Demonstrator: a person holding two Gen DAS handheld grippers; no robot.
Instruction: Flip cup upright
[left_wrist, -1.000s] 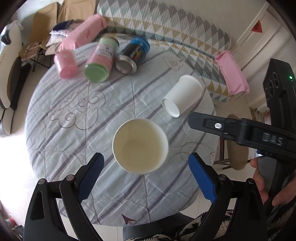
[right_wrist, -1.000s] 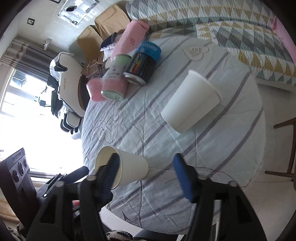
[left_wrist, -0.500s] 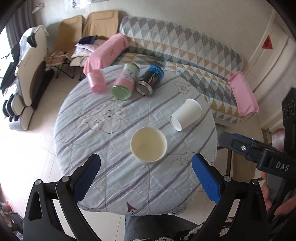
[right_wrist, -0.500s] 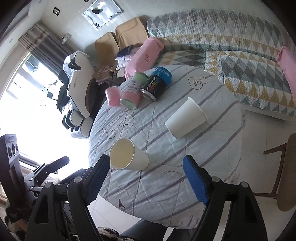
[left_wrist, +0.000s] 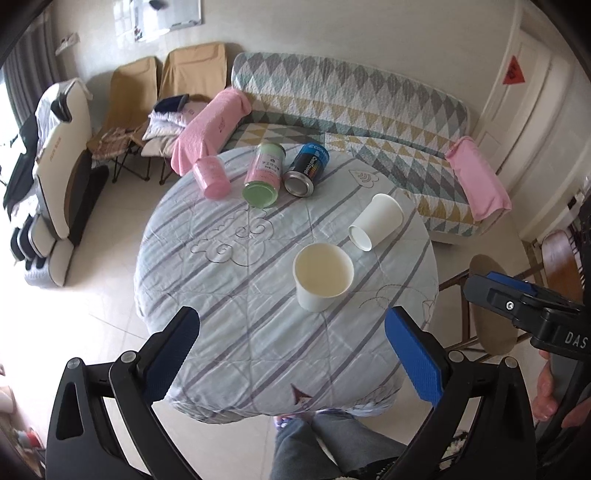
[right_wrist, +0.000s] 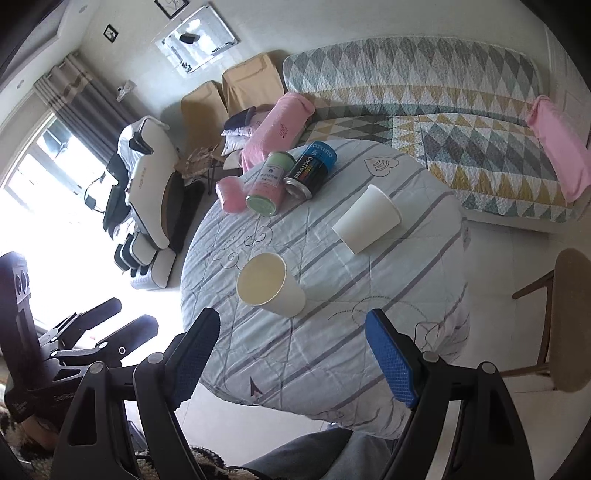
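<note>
A white paper cup (left_wrist: 322, 281) stands upright with its mouth up on the round striped table (left_wrist: 236, 295); it also shows in the right wrist view (right_wrist: 269, 285). A second white paper cup (left_wrist: 376, 222) lies on its side behind it, also in the right wrist view (right_wrist: 366, 224). My left gripper (left_wrist: 291, 354) is open and empty, held high above the table's near edge. My right gripper (right_wrist: 291, 354) is open and empty, also high and back from the table. The right gripper's body shows at the right of the left wrist view (left_wrist: 524, 310).
A pink cup (left_wrist: 212, 177), a pink-and-green canister (left_wrist: 263, 175) and a dark blue can (left_wrist: 306, 170) lie on their sides at the table's far edge. A patterned sofa (left_wrist: 369, 110) is behind. A wooden stool (right_wrist: 569, 321) stands right of the table, a massage chair (left_wrist: 55, 162) left.
Both grippers have pulled up and back from the table. The upright cup, close between the left fingers a second ago, now stands free and far below. Both stay open.
</note>
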